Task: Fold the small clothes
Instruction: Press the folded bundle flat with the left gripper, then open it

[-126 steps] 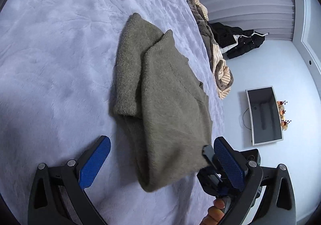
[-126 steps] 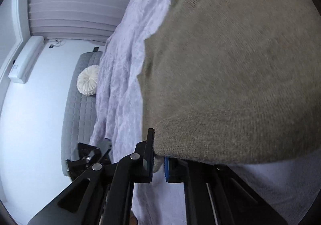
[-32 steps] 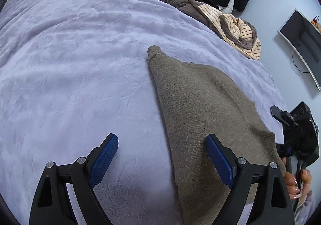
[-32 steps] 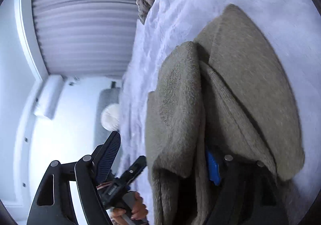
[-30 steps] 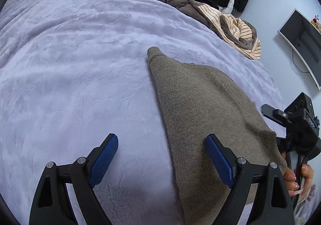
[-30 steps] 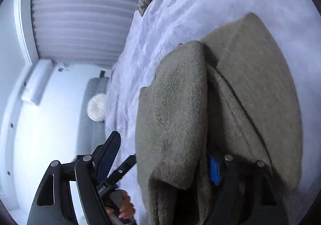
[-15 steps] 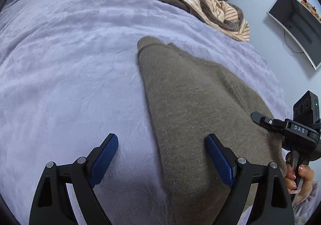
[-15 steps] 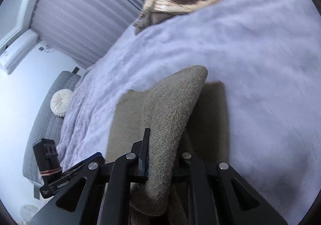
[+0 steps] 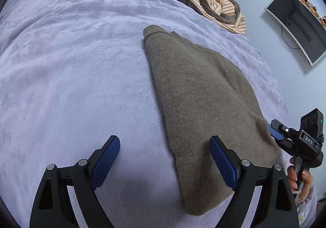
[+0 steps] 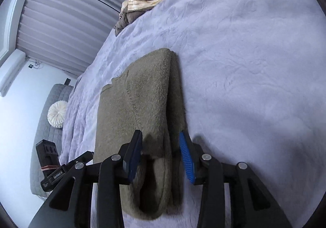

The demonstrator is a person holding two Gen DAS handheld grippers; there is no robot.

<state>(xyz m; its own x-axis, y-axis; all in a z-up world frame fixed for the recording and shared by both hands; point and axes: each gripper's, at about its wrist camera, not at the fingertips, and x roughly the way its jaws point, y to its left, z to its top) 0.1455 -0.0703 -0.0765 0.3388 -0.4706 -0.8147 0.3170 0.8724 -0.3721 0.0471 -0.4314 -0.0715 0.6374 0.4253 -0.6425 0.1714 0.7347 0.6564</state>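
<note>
With the olive knit garment [image 9: 203, 93] lying folded on the lavender bedspread [image 9: 71, 65], our left gripper [image 9: 165, 158] gapes wide, our right gripper [image 10: 161, 156] straddles the fold loosely, so we should withdraw straight without snagging.

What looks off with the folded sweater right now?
The olive sweater lies folded on the bed, but its near end bulges open in a loose roll between the open right gripper fingers, not flat. Nothing else looks odd.
</note>
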